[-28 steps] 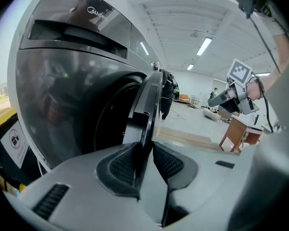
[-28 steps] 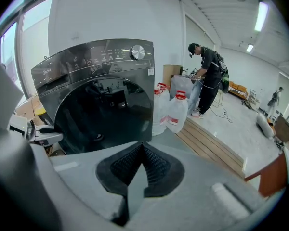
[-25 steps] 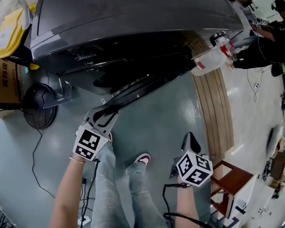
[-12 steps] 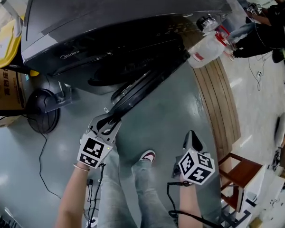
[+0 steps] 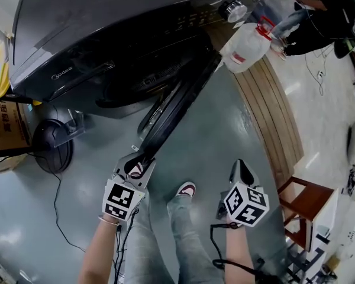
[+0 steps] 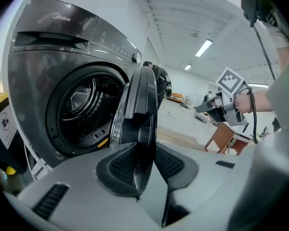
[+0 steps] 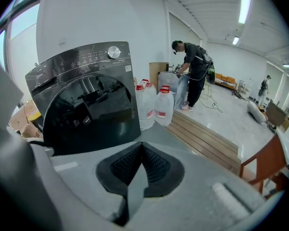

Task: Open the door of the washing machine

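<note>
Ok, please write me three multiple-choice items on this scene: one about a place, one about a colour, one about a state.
1. Where is the free edge of the door? A between the left tongs; B between the right tongs; C in neither.
2. What colour are the jug caps? A blue; B red; C green.
3. How are the right tongs? A shut, empty; B wide open; C gripping the door.
Key: 1A, the left tongs, now opening, have the door edge between their pads. 2B, the caps show red. 3A, their pads meet with nothing between.
</note>
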The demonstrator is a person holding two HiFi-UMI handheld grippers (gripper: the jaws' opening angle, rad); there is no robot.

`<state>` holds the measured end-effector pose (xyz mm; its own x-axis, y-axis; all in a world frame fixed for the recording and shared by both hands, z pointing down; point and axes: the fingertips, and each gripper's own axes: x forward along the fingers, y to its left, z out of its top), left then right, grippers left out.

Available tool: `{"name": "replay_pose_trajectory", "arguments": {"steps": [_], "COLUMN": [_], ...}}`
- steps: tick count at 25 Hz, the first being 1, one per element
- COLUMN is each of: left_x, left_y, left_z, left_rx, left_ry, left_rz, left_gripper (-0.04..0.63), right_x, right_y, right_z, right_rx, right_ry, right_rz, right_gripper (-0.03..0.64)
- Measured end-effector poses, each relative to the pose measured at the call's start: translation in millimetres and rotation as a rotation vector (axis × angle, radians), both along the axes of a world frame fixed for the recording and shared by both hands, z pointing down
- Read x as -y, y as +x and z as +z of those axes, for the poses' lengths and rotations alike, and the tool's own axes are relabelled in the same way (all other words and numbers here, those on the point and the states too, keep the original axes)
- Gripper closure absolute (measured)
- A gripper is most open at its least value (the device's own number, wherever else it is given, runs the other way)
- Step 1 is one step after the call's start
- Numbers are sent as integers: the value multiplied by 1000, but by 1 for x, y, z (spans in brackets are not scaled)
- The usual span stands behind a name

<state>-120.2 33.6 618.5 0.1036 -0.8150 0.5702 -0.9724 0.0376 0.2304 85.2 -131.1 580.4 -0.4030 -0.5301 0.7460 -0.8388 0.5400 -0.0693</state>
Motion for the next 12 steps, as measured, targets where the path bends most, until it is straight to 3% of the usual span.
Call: {"name": "replay_pose_trajectory", "arguments": {"steps": [12], "left_x": [7], "left_y": [43], "left_z": [2], "left_rx": [2], "left_ry": [-59], "left_rz": [23], "left_gripper": [488], "right_x": [5], "right_y": [57], "right_z": [5], "right_rx": [-35], "right_ry": [-3], "right_rz": [52], "right_gripper": [612]}}
